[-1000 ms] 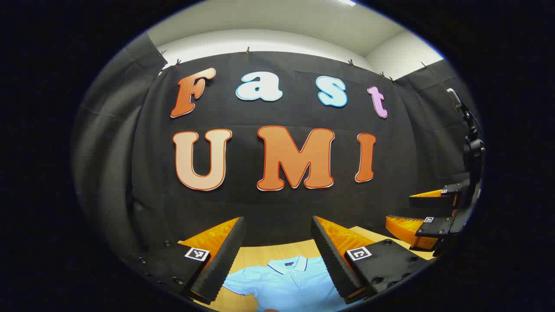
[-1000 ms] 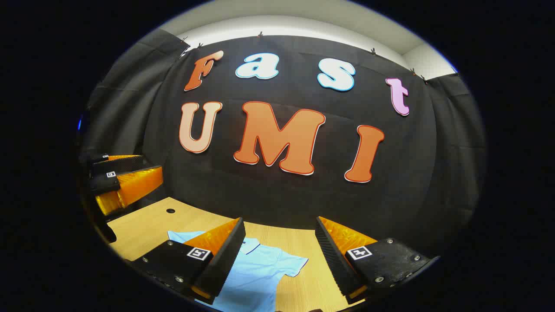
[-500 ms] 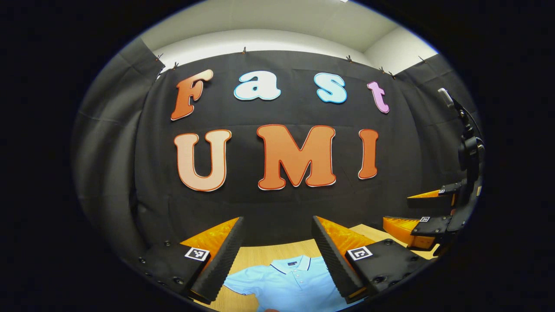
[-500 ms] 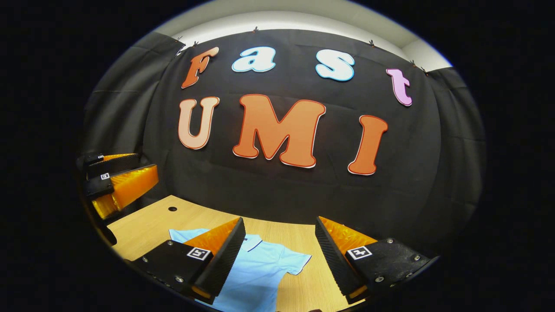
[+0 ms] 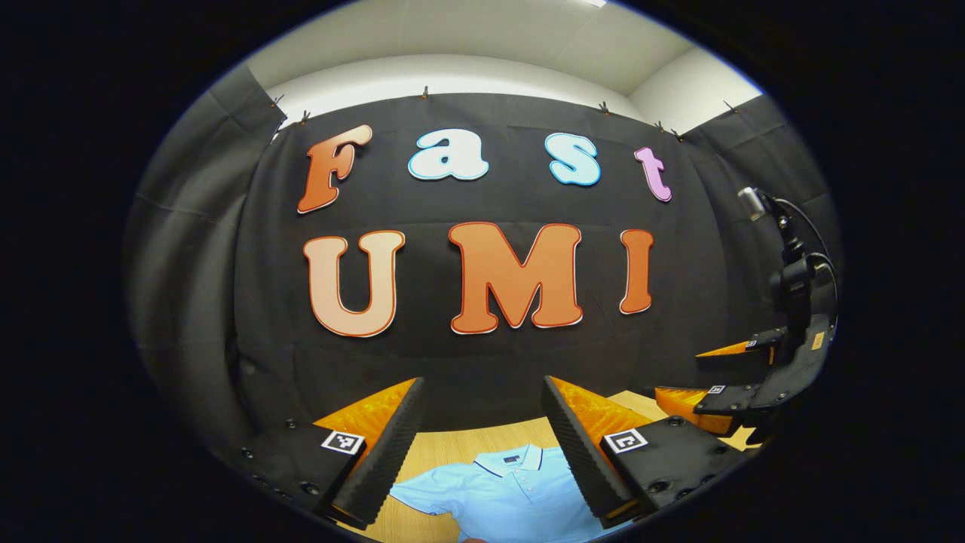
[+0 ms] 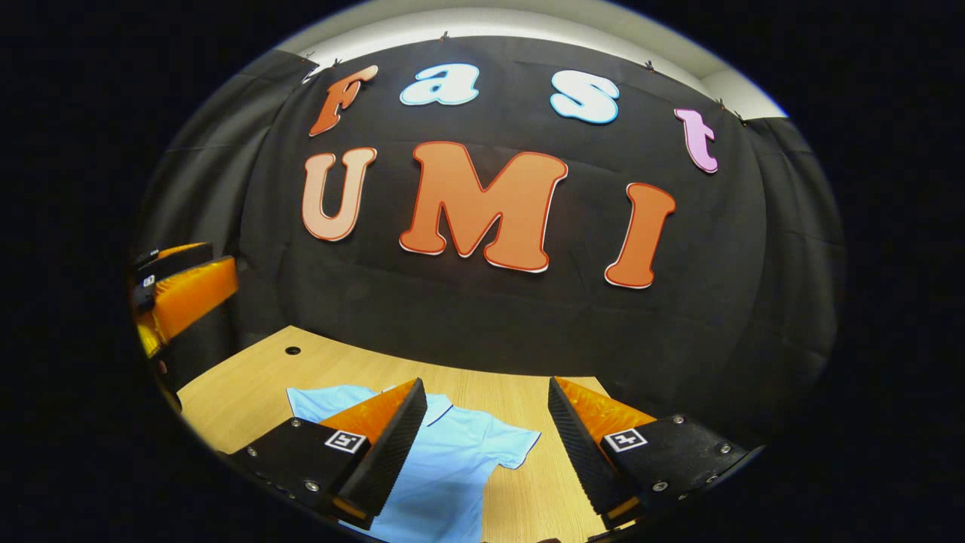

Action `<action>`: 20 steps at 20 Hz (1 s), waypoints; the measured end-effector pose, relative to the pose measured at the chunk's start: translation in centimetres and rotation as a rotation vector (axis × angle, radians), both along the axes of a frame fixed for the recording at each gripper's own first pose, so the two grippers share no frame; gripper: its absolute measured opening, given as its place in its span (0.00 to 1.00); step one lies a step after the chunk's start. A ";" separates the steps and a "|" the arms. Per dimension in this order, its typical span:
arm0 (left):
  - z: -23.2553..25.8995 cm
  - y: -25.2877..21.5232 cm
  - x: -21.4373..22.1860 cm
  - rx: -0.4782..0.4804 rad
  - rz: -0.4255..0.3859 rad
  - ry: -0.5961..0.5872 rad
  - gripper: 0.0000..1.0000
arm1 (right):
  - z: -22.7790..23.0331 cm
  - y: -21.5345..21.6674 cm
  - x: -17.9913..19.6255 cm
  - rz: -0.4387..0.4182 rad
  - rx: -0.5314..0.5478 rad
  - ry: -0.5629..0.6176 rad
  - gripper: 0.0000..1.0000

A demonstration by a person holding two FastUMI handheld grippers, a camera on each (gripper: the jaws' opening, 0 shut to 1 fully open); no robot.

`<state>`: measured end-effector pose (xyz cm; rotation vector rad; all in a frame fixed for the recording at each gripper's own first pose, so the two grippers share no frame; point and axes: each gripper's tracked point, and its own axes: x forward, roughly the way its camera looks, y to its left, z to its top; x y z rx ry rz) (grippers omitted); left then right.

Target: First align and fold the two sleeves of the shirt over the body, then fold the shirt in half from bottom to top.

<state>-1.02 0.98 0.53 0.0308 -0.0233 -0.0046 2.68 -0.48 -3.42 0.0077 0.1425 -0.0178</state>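
The shirt [image 5: 503, 490], a pale blue polo with a dark-edged collar, lies flat on the table [image 6: 249, 385], collar toward the black cloth wall [image 6: 482, 332] and both short sleeves spread out to the sides, unfolded. In the right gripper view the shirt [image 6: 460, 460] shows one sleeve reaching out over bare wood, its cuff trimmed with a dark line.

The table under the shirt is light wood with a fine grain; beyond the shirt's far sleeve a small round hole [image 6: 292, 351] sits in the tabletop near the wall. The wall rises straight behind the shirt's collar, the cloth clipped along its top edge, and wraps round both sides of the table in hanging folds. Above the cloth a strip of white wall [image 5: 452, 72] and a pale ceiling [image 5: 482, 30] show.

The left gripper [image 5: 482, 441] hangs above the shirt with its fingers wide apart, nothing between them and not touching the cloth. The right gripper [image 6: 486, 445] is likewise held above the shirt, spread wide and empty; seen from the left gripper view, the right gripper [image 5: 716, 373] is off to the side of the shirt, over the table's edge, with a cable running from its top.
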 end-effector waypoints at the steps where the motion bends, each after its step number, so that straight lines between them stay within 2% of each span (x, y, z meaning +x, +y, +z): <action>1: 0.0 0.2 -0.1 -0.002 -0.005 -0.002 1.00 | -0.4 -0.2 0.2 -0.006 -0.001 0.012 0.99; 7: 0.4 0.4 -0.8 -0.014 -0.018 -0.020 1.00 | -3.7 -1.8 2.9 -0.025 0.046 0.137 0.99; 14: 0.4 0.3 -0.5 -0.001 0.069 -0.020 1.00 | -10.6 -2.9 7.2 0.028 0.128 0.375 0.98; 20: -0.9 0.8 -0.2 -0.006 0.159 0.034 0.99 | -14.8 -2.8 10.9 0.073 0.176 0.501 0.98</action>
